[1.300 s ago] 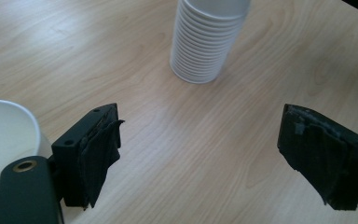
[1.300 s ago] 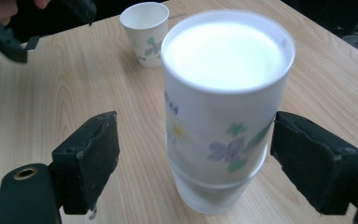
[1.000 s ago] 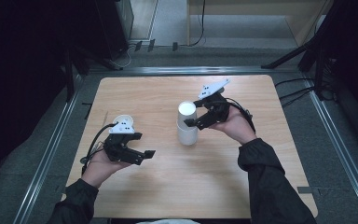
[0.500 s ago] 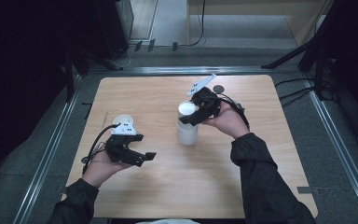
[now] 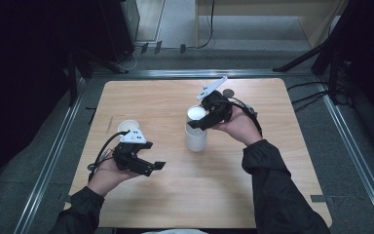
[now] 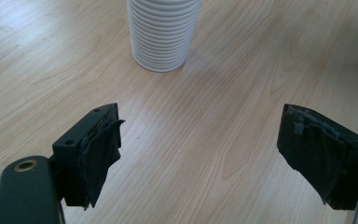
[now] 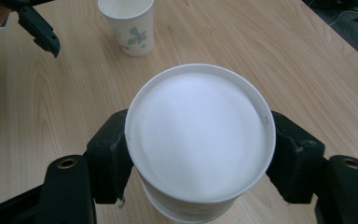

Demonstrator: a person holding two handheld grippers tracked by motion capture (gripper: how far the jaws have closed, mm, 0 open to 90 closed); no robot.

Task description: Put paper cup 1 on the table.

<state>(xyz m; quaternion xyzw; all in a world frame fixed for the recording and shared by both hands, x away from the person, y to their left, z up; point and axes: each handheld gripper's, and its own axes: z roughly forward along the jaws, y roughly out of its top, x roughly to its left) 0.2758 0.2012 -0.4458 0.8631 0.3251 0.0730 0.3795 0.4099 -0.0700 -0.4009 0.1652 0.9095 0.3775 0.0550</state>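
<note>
1. Your right gripper [image 5: 205, 120] has crept leftward over the last second: it began beside the stack of paper cups [image 5: 196, 131], and now it sits right at the stack's top. The right hand [image 5: 238, 126] has turned with it, so the grey plate tips up toward the far edge.
2. Your left gripper [image 5: 148, 165] has barely budged; it hangs over the near-left part of the surface [image 5: 175, 200], same as a second ago.
3. The stack itself stands where it stood, upright, around the middle of the surface.
4. The right gripper view gives you what the high view can't: you're looking straight down into the top cup [image 7: 200, 135], white inside, with a black jaw on either side of its rim.
5. That same view catches a single paper cup [image 7: 129, 25] with a flower print standing apart, and the left gripper [image 7: 35, 25] in its upper-left corner.
6. In the high view that single cup [image 5: 126, 127] peeks out just behind your left gripper.
7. The left gripper view shows the ribbed lower part of the stack [image 6: 162, 32], well ahead of the jaws, on bare wood.
8. Right jaws: closed in against the top cup's rim from both sides, pinching it.
9. Left jaws: spread wide, dark pads [image 6: 103, 154] facing each other, nothing between them but the surface.
</note>
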